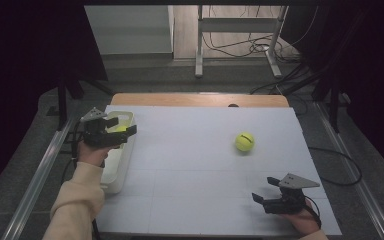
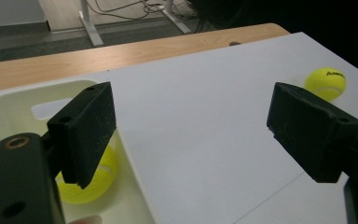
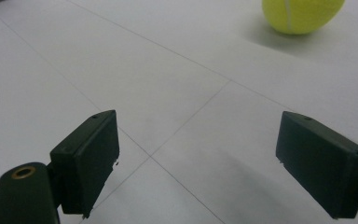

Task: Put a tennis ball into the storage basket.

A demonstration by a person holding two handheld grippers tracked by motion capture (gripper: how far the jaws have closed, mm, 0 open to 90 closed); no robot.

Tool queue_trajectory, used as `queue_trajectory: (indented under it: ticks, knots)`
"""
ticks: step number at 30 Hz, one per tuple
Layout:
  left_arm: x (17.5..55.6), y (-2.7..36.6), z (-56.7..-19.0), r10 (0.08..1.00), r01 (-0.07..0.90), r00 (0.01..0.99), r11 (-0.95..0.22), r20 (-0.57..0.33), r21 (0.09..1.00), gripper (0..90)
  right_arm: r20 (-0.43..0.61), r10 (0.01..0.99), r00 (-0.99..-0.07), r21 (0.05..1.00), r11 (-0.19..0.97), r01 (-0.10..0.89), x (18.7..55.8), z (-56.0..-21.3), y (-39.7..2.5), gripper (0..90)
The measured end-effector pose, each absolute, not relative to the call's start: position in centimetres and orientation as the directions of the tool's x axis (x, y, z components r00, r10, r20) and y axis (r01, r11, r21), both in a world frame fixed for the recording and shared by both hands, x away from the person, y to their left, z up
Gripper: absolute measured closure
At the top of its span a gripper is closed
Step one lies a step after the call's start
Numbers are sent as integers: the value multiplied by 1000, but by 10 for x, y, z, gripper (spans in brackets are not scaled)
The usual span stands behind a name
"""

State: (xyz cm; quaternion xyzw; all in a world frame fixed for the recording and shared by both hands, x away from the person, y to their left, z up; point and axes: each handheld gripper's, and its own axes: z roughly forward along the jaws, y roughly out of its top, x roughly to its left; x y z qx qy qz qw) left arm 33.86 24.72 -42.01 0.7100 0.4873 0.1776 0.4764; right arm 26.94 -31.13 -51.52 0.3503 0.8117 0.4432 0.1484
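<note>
A yellow tennis ball (image 1: 244, 141) is sitting by itself on the white table (image 1: 190, 165), toward the right side. The right gripper (image 1: 266, 200) is waiting nearer to it, with its jaws wide apart and holding nothing, and the ball is lying ahead of it. The left gripper (image 1: 120, 129) is hanging over the white bin (image 1: 116, 172), jaws apart too, where another tennis ball (image 2: 89, 179) is lying.

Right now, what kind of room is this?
Probably a lab or workshop for recording tests: dark curtains surround a white-topped table, and loose cables lie on the floor beneath a metal desk frame.
</note>
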Motion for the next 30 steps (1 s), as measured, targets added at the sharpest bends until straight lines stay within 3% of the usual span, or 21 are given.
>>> queue_trajectory:
  ticks: [30]
  knots:
    - [329,194,-427,771,486,603,-153,-204,860,163,64,702,-710,823,365,435,268,-516,-312,139]
